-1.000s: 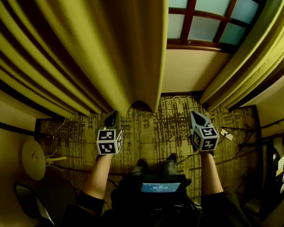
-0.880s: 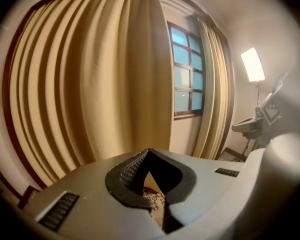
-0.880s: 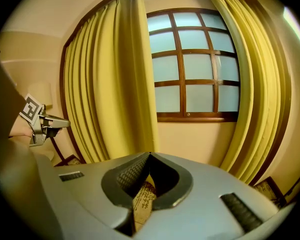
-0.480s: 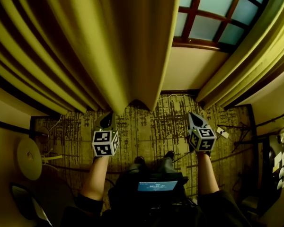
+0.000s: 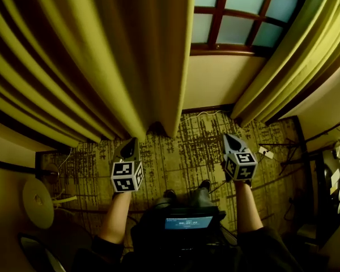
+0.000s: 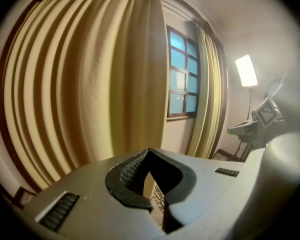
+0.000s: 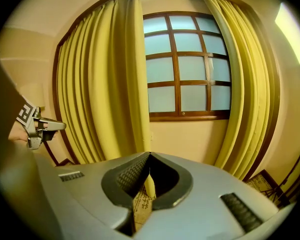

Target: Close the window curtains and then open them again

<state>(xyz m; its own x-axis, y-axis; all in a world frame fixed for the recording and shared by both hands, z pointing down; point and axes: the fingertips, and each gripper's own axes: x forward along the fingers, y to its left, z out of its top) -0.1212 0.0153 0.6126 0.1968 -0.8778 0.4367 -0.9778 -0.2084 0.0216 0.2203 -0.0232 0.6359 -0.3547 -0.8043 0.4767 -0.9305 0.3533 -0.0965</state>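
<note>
The left yellow curtain [image 5: 102,55] hangs in deep folds over the left part of the window [image 5: 232,16]. The right curtain [image 5: 294,50] is gathered at the far right, so several panes show between them. My left gripper [image 5: 128,146] is low over the carpet, just short of the left curtain's hem, shut and empty. Level with it, my right gripper [image 5: 231,139] is below the sill, also shut on nothing. In the left gripper view the jaws meet [image 6: 149,150] before the left curtain [image 6: 90,84]. The right gripper view shows closed jaws [image 7: 149,154] facing the window [image 7: 187,64].
Patterned carpet [image 5: 181,152] runs up to the wall under the sill. A small screen [image 5: 184,222] sits at the person's waist, with shoes beyond it. A round white disc [image 5: 38,194] lies at the left; cables and a plug [image 5: 266,152] lie at the right. A lit panel [image 6: 246,70] stands right.
Both grippers have drifted slightly lower in the head view, and the left curtain's edge now sits a little further left. Both jaws stay shut and touch no curtain.
</note>
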